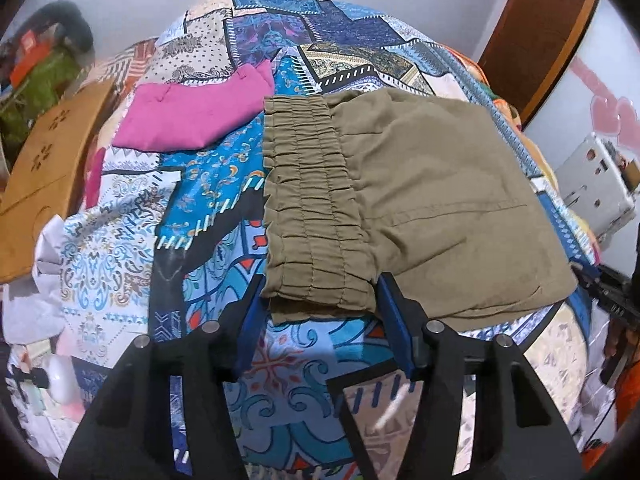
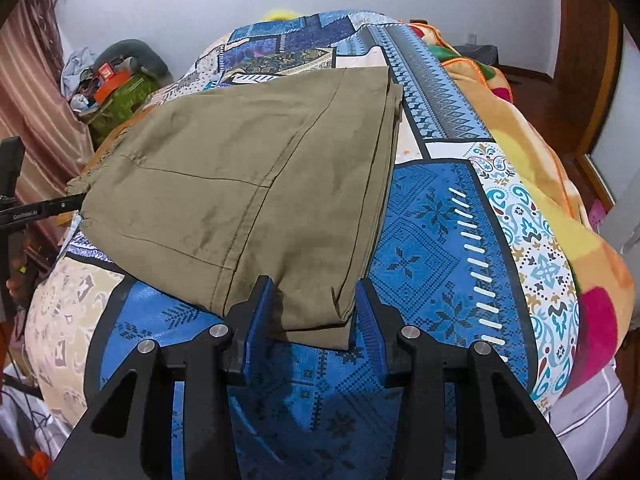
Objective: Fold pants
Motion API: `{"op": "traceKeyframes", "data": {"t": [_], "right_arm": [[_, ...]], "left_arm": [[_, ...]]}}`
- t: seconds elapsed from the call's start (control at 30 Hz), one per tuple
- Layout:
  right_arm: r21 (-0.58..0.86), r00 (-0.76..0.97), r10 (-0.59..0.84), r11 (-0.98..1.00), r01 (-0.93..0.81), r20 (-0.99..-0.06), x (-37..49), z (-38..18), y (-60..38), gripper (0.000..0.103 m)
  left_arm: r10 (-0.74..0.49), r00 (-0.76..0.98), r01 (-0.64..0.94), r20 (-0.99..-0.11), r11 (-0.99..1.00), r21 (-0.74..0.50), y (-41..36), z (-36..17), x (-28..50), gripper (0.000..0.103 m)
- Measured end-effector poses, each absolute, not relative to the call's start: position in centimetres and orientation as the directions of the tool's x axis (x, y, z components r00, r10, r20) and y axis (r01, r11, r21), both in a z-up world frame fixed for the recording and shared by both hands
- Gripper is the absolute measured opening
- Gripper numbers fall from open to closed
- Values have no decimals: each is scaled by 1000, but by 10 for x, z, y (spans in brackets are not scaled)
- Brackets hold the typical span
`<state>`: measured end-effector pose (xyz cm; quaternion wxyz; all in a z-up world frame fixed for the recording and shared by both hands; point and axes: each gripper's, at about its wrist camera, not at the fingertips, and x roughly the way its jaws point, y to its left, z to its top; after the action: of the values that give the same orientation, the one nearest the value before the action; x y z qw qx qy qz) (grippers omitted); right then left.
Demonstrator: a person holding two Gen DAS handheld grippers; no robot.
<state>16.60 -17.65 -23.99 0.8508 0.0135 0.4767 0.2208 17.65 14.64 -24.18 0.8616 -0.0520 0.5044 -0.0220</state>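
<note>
Olive pants [image 1: 432, 200] lie folded flat on a blue patterned bedspread [image 1: 216, 184]. Their gathered elastic waistband [image 1: 316, 208] runs down the left side of the fold. My left gripper [image 1: 320, 304] is open, its blue pads [image 1: 256, 300] standing either side of the waistband's near end without pinching it. In the right wrist view the same pants [image 2: 248, 176] show their smooth folded side. My right gripper [image 2: 314, 312] is open too, and the near folded corner of the pants rests loosely between its pads [image 2: 366, 312].
A folded pink garment [image 1: 192, 120] lies on the bed beyond the waistband. A brown cut-out board [image 1: 48, 168] stands at the left. An orange blanket [image 2: 520, 128] covers the bed's right side. Clutter [image 2: 116, 80] is piled by the curtain. A white device [image 1: 596, 184] sits right.
</note>
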Motion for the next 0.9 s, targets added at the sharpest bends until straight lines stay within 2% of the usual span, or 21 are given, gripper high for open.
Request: {"op": "traceKeyframes", "data": {"t": [0.13,0.37,0.6,0.67,0.77,0.9], "right_arm": [[247,438,394,902,-354,-808,164,-244,-184,36],[167,456,343,909,-382,-821,156,-242,-184,31],[128,461,341,892,-433,-819,174,-217,-180,31],[120,493,347,893,-435,-798,185,-205,-181,32],[131,531,357,900,-415,-768,208,-194,-185,39],[136,564,359,907,-399,-743,245,-189,-185,42]], "left_arm": [[-65,502,-30,-863,995,-93,147,-246,169,57],[-40,485,-65,-874,994,-82,148,-243,159,57],[20,564,-66,-825,998,-21,148,-197,170,57],[32,580,-72,-814,997,-12,150,-189,185,61],[63,577,-83,-814,996,18,152,-187,216,61],[64,552,-72,-832,997,29,156,-195,261,61]]}}
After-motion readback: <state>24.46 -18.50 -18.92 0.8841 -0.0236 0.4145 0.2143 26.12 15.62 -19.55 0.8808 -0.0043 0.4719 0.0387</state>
